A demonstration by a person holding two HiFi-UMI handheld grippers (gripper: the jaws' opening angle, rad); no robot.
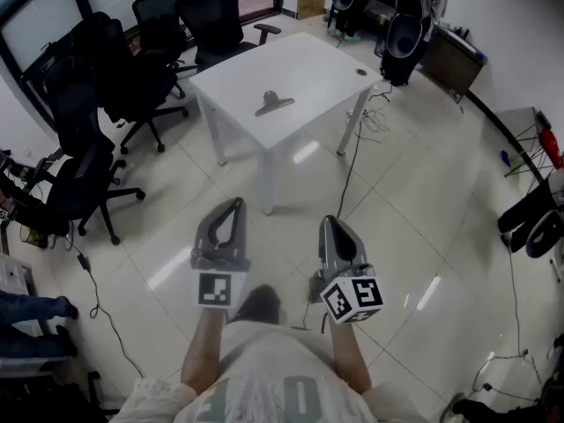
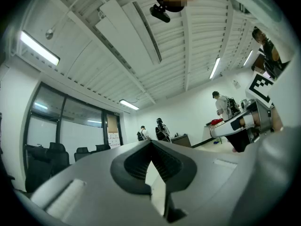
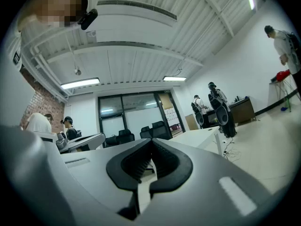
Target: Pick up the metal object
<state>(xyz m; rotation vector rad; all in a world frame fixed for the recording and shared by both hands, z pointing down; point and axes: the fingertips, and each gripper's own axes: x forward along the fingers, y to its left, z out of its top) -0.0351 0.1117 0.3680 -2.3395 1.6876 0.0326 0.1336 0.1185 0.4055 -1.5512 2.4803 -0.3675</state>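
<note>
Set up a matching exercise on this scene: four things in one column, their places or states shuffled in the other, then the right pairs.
1. metal object
2. left gripper
3. black office chairs
4. black cable

A. trails down across the tiled floor
B. fingers shut, nothing held
C. lies on the white table
D. stand to the table's left in the head view

Pairs: 1-C, 2-B, 3-D, 4-A

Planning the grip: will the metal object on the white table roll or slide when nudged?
The metal object lies low and flat, so it probably won't roll. The white table looks smooth, so it may slide.
</note>
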